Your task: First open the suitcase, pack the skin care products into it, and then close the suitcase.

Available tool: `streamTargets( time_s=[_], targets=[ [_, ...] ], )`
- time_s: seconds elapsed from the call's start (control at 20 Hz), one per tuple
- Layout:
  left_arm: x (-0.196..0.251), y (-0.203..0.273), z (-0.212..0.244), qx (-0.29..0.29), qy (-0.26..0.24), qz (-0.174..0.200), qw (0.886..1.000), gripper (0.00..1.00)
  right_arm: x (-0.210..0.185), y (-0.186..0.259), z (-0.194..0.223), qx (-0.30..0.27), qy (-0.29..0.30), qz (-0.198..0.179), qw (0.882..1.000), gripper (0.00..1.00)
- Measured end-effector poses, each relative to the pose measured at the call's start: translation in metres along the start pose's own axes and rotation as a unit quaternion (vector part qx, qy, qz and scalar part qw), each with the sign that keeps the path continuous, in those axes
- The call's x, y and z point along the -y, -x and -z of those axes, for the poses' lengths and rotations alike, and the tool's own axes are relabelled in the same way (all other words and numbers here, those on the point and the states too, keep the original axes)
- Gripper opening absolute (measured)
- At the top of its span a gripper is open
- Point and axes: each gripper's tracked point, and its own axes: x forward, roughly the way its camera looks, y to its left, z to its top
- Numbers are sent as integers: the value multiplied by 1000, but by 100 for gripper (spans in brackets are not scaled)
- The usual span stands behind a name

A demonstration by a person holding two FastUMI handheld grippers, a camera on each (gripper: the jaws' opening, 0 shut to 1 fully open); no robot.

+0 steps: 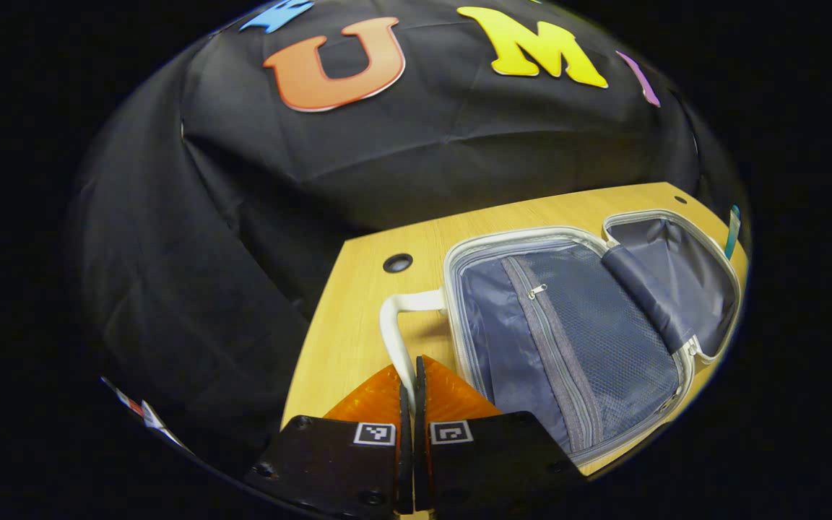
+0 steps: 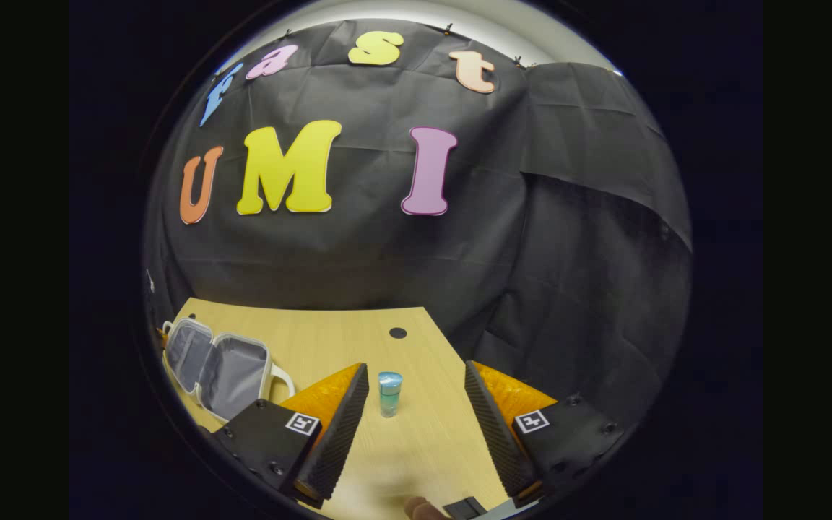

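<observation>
Wooden counter [image 2: 358,339] against black cloth is carrying the suitcase [image 1: 568,339], which is lying open with its grey lining and mesh pocket showing. Just beside the suitcase's white handle [image 1: 396,328], the left gripper [image 1: 409,383] is clenching its fingers on that handle. Well apart from the suitcase, a small blue-green skin care bottle [image 2: 389,393] is standing upright, and the right gripper [image 2: 416,397] is hovering with fingers spread wide on either side, not touching it.

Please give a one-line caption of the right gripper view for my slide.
Open right claw faces the upright skin care bottle on the table, open suitcase lying beside.
</observation>
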Motion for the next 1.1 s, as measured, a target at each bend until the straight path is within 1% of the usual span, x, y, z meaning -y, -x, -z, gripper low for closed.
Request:
streamTargets(
  time_s=[0.2,0.3,0.4,0.45,0.5,0.6,0.7,0.75,0.9,1.1],
  targets=[
    [-1,-10,14,-4,45,10,999,6,0,3,7,-10,12,-4,1000,79],
    [-2,-11,18,-3,60,14,998,8,3,5,12,-10,32,1,999,80],
    [-17,-12,25,-9,63,-16,998,12,4,9,11,-5,39,-8,999,80],
    [-22,-10,27,-11,66,-27,997,39,5,10,11,-3,40,-13,999,80],
    [-23,-5,24,-8,75,-34,997,45,7,11,13,0,42,-18,999,80],
    [-29,8,18,-2,89,-61,994,59,14,10,19,-1,43,-27,999,80],
    [-14,26,10,0,101,-55,993,86,21,9,20,4,39,-44,998,80],
    [-3,38,3,1,100,-53,994,98,23,10,21,9,41,-53,998,79],
    [36,70,-20,18,78,-46,996,98,34,5,24,20,53,-88,995,80],
    [116,105,-47,33,68,-19,997,98,53,-8,25,27,63,-132,989,79]
  ],
)
